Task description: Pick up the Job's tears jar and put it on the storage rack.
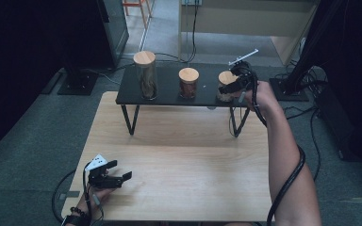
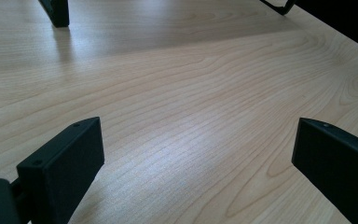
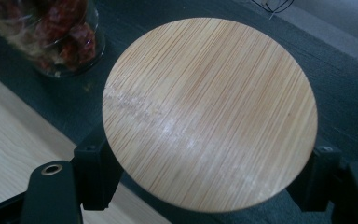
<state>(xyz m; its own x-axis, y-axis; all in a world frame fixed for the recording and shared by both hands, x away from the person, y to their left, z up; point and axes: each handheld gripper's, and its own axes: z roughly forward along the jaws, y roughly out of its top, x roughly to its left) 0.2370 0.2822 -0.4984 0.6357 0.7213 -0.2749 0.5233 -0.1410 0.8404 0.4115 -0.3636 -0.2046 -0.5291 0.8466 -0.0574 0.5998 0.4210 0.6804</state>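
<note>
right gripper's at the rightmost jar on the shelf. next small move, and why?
Probably close the right gripper on the jar lid. In the right gripper view its jaws sit either side of the round bamboo lid, under its rim, and whether they grip yet is unclear. The left gripper is open over bare table.

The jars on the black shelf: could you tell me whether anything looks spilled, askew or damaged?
Nothing stands out. All three jars stand upright with lids on; the right gripper straddles the right jar's lid, which has only a faint pale smear.

No lettering legible — none anywhere.
</note>
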